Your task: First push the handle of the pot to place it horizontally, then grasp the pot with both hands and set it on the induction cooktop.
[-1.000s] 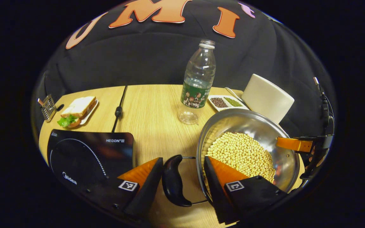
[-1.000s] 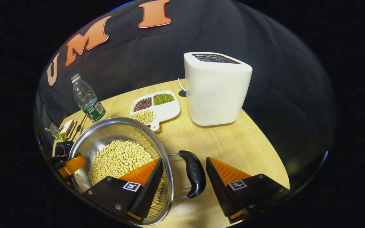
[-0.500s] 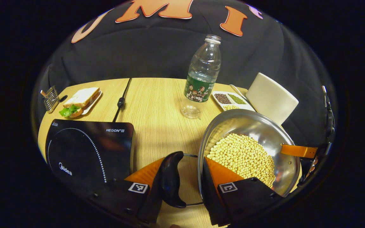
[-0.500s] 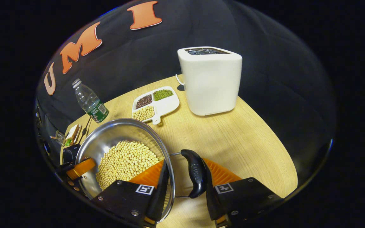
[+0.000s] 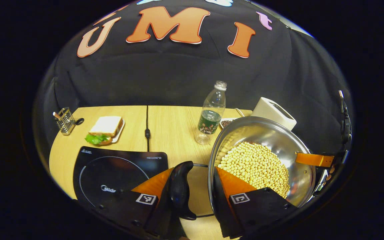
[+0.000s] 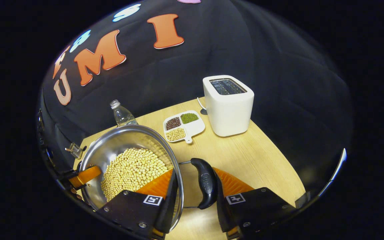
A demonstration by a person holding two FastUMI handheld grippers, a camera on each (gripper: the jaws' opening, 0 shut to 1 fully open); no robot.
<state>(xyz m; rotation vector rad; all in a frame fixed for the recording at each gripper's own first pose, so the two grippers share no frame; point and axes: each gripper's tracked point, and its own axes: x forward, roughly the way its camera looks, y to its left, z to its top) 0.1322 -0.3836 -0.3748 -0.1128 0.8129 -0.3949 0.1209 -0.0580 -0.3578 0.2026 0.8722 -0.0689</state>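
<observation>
Steel pot (image 5: 272,146) of pale beans apparently lifted clear of the desk (image 5: 175,123), left hand-held gripper (image 5: 192,196) closed around the black left handle (image 5: 179,188) and the pot's rim, right hand-held gripper (image 6: 193,196) likewise around the black right handle (image 6: 205,181) and rim. Carrying step under way, by the look of it; next, a level swing left and a gentle lowering onto the induction cooktop (image 5: 118,175). Writing on the cooktop glass too small to read.
</observation>
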